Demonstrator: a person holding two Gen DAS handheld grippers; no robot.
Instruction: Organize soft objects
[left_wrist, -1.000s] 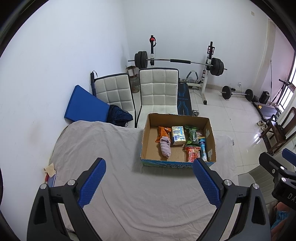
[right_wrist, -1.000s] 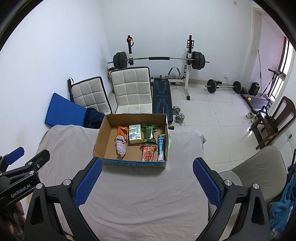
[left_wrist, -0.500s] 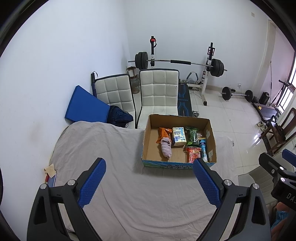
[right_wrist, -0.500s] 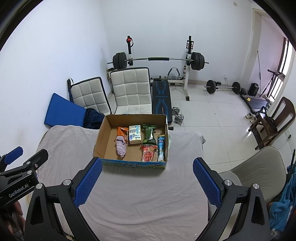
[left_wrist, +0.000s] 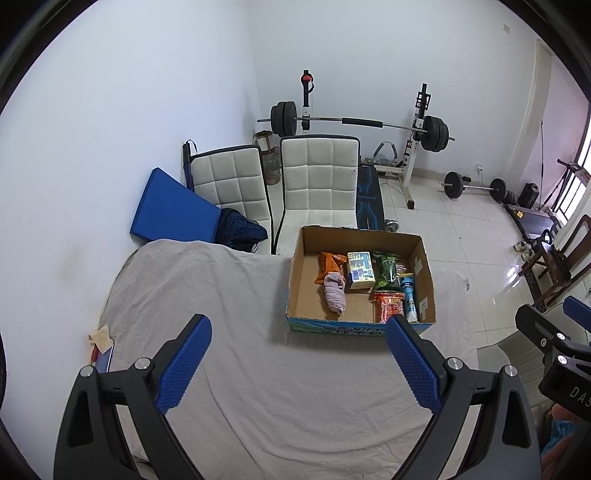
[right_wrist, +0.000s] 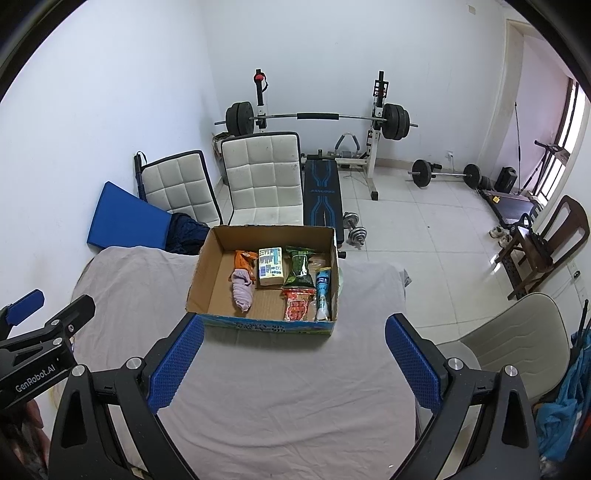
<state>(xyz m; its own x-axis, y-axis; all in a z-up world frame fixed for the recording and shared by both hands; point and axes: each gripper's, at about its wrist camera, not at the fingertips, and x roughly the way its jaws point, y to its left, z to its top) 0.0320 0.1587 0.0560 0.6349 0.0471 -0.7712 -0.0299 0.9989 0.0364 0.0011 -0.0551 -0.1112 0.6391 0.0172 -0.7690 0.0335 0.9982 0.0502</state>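
An open cardboard box stands on the grey-clothed table. In it lie a pink rolled sock, an orange packet, a white tissue pack, a green bag, a red snack pack and a blue-capped tube. My left gripper is open and empty, above the table in front of the box. My right gripper is open and empty, also short of the box.
Two white padded chairs and a blue mat stand behind the table. A weight bench with barbell is at the back wall. A beige chair is at the table's right. A small cloth scrap lies at the left edge.
Both views have shifted slightly; the box sits a little lower and nearer in frame. Both grippers stay open and empty.
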